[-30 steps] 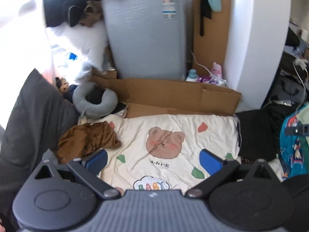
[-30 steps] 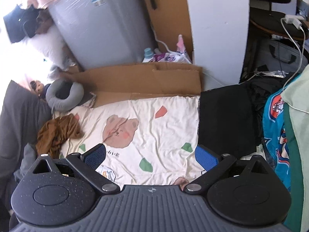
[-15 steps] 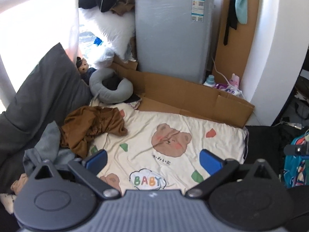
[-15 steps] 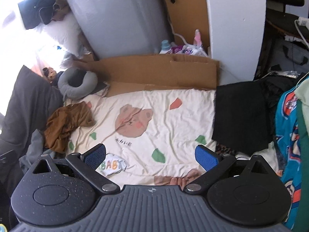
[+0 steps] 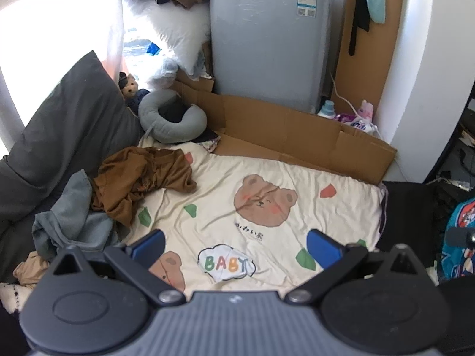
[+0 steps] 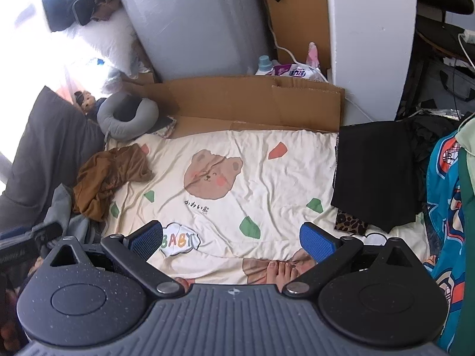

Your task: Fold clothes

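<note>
A crumpled brown garment [image 5: 142, 181] [image 6: 109, 175] lies at the left edge of a cream bear-print blanket [image 5: 267, 219] [image 6: 252, 178]. A bunched grey garment [image 5: 71, 222] sits just nearer than it. A folded black garment [image 6: 374, 169] rests flat at the blanket's right side. My left gripper [image 5: 236, 244] hangs open above the blanket's near part, empty, right of the brown garment. My right gripper [image 6: 231, 237] is open and empty too, over the blanket's near edge.
A dark grey pillow [image 5: 68, 130] leans at the left. A grey neck pillow [image 5: 172, 121] and cardboard sheets [image 5: 297, 136] line the far edge before a grey appliance [image 5: 267, 38]. Blue patterned fabric [image 6: 445, 207] hangs at the right. A person's toes [image 6: 282, 270] rest on the blanket.
Both views have pulled back and swung left, showing more of the near blanket, the grey garment and the dark pillow. Both grippers stay open. The clothes have not moved.
</note>
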Tool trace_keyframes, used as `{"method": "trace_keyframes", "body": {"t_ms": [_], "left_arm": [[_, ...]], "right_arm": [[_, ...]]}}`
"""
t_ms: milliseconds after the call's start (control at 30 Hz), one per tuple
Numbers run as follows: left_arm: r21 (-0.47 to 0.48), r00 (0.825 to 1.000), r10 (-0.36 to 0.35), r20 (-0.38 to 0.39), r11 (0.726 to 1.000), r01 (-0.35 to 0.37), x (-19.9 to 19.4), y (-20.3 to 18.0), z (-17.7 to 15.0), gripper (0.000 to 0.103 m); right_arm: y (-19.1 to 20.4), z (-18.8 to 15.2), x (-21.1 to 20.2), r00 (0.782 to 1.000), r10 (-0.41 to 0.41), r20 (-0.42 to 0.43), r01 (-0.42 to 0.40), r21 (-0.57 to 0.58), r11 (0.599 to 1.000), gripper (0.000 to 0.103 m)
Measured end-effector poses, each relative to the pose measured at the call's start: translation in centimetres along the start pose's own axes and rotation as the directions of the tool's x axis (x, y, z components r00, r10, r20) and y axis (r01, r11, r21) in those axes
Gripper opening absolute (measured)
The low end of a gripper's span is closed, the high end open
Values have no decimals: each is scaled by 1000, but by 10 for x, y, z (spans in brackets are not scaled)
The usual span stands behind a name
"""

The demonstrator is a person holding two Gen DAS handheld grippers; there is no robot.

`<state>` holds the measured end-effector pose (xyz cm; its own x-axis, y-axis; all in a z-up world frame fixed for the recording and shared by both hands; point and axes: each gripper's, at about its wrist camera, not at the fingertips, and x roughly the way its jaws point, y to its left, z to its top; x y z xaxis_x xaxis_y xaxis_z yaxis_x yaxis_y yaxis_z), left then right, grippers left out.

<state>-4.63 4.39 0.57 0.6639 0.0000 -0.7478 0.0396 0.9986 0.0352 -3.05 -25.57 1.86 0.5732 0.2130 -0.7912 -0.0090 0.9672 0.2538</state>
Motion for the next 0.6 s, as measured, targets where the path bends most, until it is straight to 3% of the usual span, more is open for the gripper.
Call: {"method": "trace_keyframes", "body": {"t_ms": [167, 600], "left_arm": [[-17, 999, 42, -3, 999, -42, 5, -1, 1, 102], [17, 998, 49, -38, 999, -49, 13, -6, 2, 97]], "right_arm": [[4, -16, -3, 1000, 24, -19, -24, 14, 1000, 101], [24, -16, 6, 999, 11, -53, -13, -33, 999, 101]]}}
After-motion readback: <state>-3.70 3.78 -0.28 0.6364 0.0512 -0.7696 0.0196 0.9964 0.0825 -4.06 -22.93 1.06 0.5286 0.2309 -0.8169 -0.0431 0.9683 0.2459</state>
